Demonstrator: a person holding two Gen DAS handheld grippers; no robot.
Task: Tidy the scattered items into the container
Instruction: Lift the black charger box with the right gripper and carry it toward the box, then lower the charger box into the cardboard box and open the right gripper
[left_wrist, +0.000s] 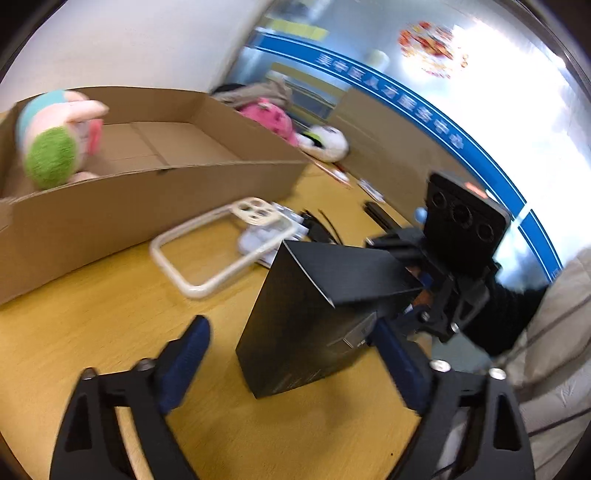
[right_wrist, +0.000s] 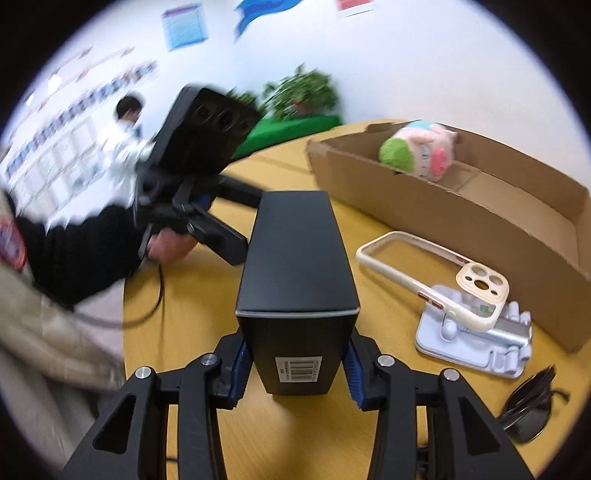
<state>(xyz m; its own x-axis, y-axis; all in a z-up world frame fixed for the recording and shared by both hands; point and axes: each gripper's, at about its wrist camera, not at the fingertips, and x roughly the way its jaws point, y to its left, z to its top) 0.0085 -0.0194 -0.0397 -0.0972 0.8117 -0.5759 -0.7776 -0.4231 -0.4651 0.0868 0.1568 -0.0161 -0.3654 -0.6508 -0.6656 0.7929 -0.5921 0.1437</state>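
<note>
A tall black box (right_wrist: 295, 266) lies tilted over the yellow table (right_wrist: 207, 295), and my right gripper (right_wrist: 295, 363) is shut on its barcode end. In the left wrist view the same black box (left_wrist: 306, 321) sits just ahead of my left gripper (left_wrist: 291, 347), which is open wide, its blue pads clear of the box. The open cardboard box (left_wrist: 147, 199) holds a pink and green plush toy (left_wrist: 55, 136). A cream phone case (right_wrist: 432, 273) leans on a pale blue stand (right_wrist: 476, 339) beside the cardboard box (right_wrist: 461, 206).
Black sunglasses (right_wrist: 532, 406) lie near the table's right edge. Pink and white plush toys (left_wrist: 325, 142) lie behind the cardboard box. A hand in a black sleeve (right_wrist: 173, 247) holds the other gripper. A potted plant (right_wrist: 303, 92) and a person (right_wrist: 125, 122) are far off.
</note>
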